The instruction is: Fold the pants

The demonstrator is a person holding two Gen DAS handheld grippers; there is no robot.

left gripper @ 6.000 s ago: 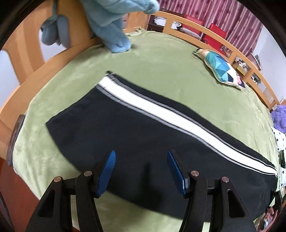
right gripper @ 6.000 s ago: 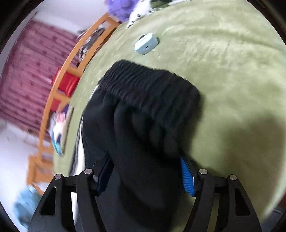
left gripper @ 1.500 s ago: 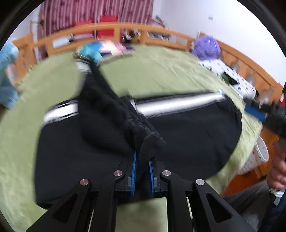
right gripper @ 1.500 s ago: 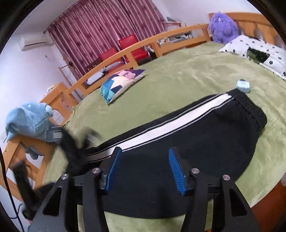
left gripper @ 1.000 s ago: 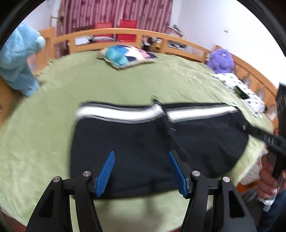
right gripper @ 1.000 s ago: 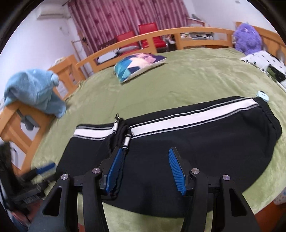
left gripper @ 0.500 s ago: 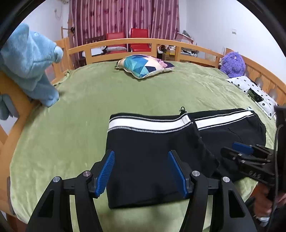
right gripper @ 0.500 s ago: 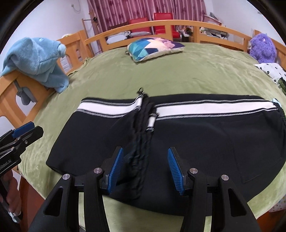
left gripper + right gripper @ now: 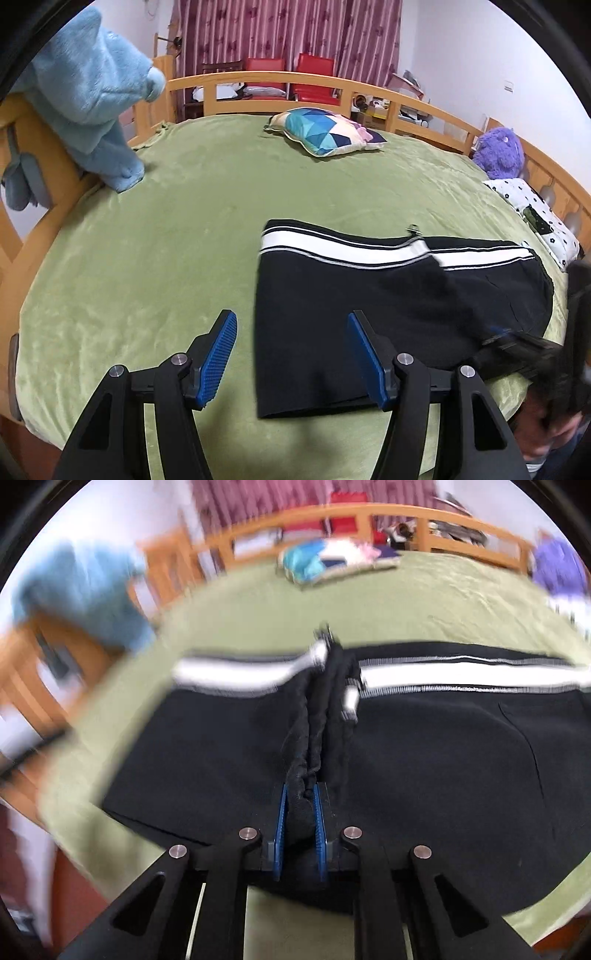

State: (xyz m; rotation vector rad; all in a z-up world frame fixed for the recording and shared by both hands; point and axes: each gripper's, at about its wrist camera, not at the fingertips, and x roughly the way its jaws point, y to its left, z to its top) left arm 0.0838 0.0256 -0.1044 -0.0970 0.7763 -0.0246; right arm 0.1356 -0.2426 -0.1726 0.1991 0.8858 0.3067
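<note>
Pants (image 9: 373, 295), black with a white side stripe, lie folded over on the green bedspread (image 9: 147, 258) near its front edge. Right gripper (image 9: 300, 816) has just closed, pinching a bunched ridge of cloth, apparently the cuff end. Left gripper (image 9: 291, 354) hangs wide, empty.

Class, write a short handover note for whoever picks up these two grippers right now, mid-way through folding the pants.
Right gripper: its jaws have just been closing, now shut on a bunched ridge of the black pants with the white side stripe, at their near edge.
Left gripper: open, holding nothing, over the pants' left end.
Pants lie on the green bedspread.
Done: leg end folded over, cuff near the middle.
Left: second fold, then smoothing.
</note>
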